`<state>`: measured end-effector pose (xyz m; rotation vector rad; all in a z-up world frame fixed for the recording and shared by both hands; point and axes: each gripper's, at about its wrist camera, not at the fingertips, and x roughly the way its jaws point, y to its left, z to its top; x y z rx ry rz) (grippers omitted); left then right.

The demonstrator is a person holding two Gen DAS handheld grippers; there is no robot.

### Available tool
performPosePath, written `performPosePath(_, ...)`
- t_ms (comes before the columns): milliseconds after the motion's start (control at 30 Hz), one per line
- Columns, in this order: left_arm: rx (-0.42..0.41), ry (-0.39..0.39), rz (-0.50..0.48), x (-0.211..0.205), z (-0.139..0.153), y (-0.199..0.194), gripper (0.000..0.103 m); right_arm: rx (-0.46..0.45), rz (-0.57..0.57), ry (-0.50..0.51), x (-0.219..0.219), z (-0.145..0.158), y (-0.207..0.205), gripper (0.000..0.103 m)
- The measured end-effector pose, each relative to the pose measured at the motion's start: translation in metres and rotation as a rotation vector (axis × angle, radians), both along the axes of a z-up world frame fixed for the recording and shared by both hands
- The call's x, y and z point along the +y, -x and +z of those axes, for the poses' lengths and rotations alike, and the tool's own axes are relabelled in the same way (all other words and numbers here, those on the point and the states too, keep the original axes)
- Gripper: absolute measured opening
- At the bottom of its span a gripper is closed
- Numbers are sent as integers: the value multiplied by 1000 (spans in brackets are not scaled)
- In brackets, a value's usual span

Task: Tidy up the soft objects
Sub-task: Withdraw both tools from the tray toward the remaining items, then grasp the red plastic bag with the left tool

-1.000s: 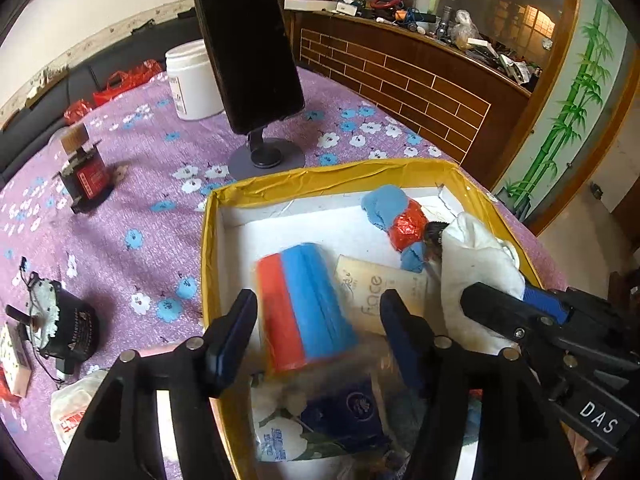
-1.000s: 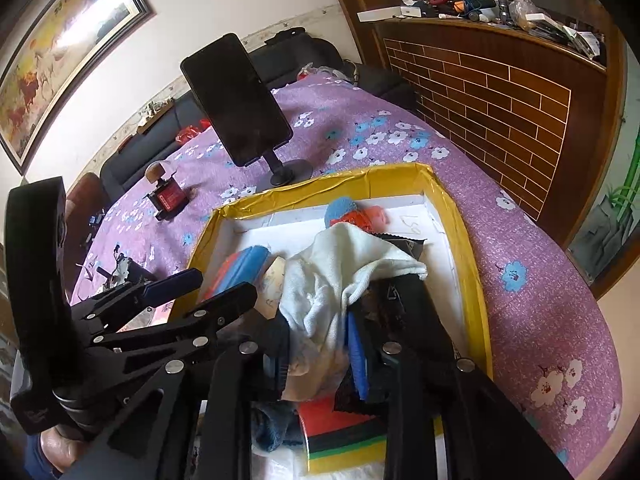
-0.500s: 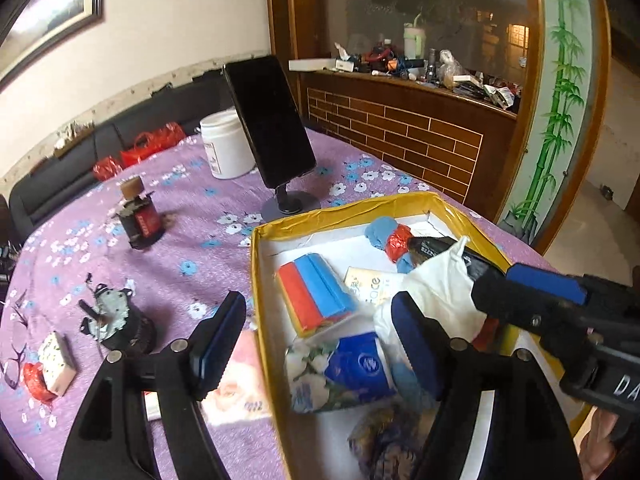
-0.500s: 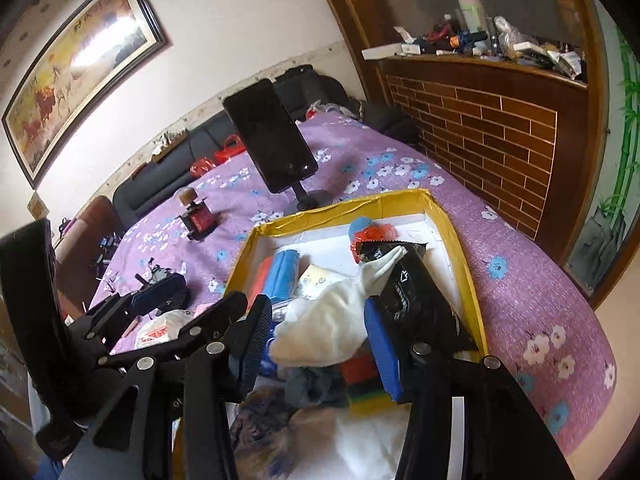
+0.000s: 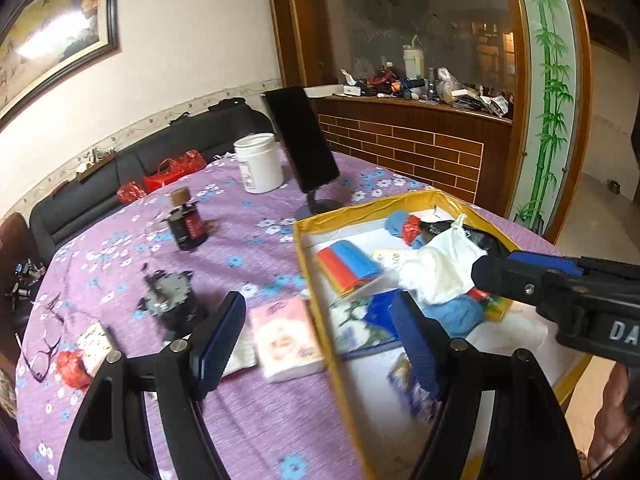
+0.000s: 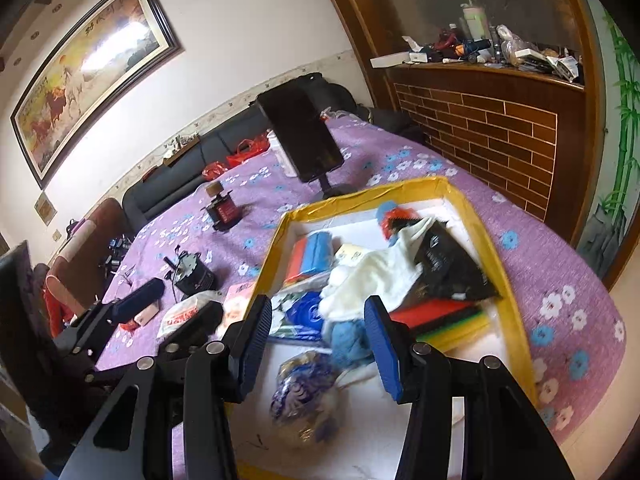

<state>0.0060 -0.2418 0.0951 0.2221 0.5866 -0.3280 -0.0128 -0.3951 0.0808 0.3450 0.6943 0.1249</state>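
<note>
Risk, tissue pack: pink tissue pack (image 5: 289, 343) outside the yellow-rimmed box (image 5: 307, 258), flat on the purple flowered tablecloth (image 5: 256, 432), just beside the box's left wall; easy to shove along the cloth or wedge against the wall if approached too low.
Risk, heap: white cloth (image 6: 382, 276) draped loosely over other items; likely to snag on a passing finger and drag neighbours out.
Risk, crowding: both tools close together above the box; possible knock between them.
Left gripper (image 5: 318, 344): jaws spread, nothing between them; poised above the box's left wall, tissue pack showing in the gap.
Right gripper (image 6: 318, 350): jaws parted, pinching nothing; above the near part of the box.
Soft things, location: mostly inside the box; white cloth and blue fluffy bundle (image 6: 350, 338) in the middle, red-and-blue folded cloth (image 6: 312, 256) toward the far left, blue patterned pouch (image 6: 304, 392) nearest.
Soft things, look: crumpled, overlapping, unsorted; black foil packet (image 6: 448, 268) leaning on the white cloth.
Second stray: white printed bag (image 6: 186, 312) on the tablecloth, left of the box.
Blur: near items smeared, prints unreadable.
</note>
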Motion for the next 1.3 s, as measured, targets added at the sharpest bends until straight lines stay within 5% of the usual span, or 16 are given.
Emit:
performPosePath(233,-15,-2,36,38,0,10,75,16,37,35,30,-2,-3,52)
performPosePath(433,76,40,94,88,-13,1,78,40,111,42,61,-2,-7,52)
performPosePath(600,184,123,225,159,-18,-19,78,41,170,40,90,-2,-8,53)
performPosePath(800,199,142,450,250,-19,-38,78,68,293,38,132,-16,-6,56)
performPosePath(1167,407,182,580,319,-81,-109,78,76,371,38,157,-25,-2,56)
performPosePath(1233,410,196,561,319,-89,-114,73,76,370,31,155,-25,-3,56)
performPosePath(1300,394,186,554,317,-93,-114,46,74,366,19,154,-25,-3,56)
